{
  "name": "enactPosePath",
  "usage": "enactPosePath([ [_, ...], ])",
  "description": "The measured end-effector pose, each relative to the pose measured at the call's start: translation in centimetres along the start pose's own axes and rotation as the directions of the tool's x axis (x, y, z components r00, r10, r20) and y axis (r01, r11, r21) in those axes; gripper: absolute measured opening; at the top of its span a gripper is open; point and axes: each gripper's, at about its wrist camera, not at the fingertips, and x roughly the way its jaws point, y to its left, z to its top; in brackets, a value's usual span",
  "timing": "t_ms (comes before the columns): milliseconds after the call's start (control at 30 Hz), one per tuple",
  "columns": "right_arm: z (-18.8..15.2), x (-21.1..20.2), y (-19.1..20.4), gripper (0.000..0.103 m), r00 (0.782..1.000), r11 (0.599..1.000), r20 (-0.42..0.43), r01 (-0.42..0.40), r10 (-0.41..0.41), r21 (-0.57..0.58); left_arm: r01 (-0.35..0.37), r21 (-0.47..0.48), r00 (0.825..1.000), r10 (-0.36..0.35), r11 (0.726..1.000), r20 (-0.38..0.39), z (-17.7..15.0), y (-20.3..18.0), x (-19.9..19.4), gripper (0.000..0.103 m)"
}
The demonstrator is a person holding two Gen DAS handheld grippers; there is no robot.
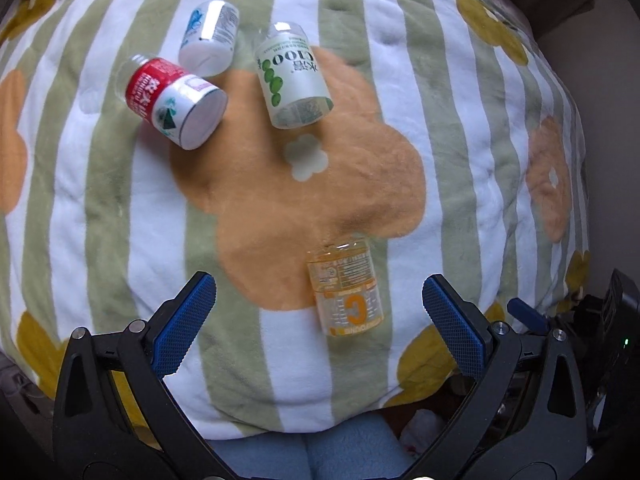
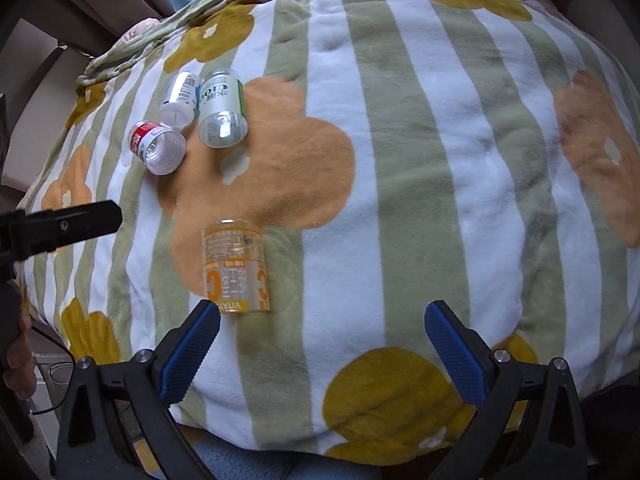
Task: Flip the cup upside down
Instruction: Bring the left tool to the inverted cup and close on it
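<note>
Both claws hang spread wide and empty over a striped blanket (image 1: 120, 184): the left claw (image 1: 320, 300) and the right claw (image 2: 322, 326). The orange cup (image 1: 346, 290) lies on its side just ahead of them, between the left claw's fingers and beside the right claw's left pad (image 2: 192, 354), touching neither. Well beyond it lie three more cups clustered together: red (image 1: 172, 100), blue (image 1: 210, 36) and green (image 1: 292, 76).
</note>
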Motion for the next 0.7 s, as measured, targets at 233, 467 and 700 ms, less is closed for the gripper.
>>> enactPosePath([
  [233, -2.7, -1.7, -4.3, 0.102, 0.998, 0.992, 0.048, -0.033, 0.027, 0.118, -0.043, -0.130, 0.983, 0.019, 0.991, -0.181, 2.3, -0.8, 6.8, 0.102],
  [467, -4.2, -1.7, -5.8, 0.102, 0.995, 0.983, 0.070, -0.086, 0.075, 0.164, -0.156, -0.115, 0.950, 0.117, 0.981, -0.291, 3.0, -1.3, 10.9, 0.097],
  [700, -4.1, -1.3, -7.2, 0.102, 0.990, 0.974, 0.087, -0.123, 0.109, 0.190, -0.190, -0.096, 0.932, 0.149, 0.977, -0.331, 3.1, -1.4, 12.9, 0.088],
])
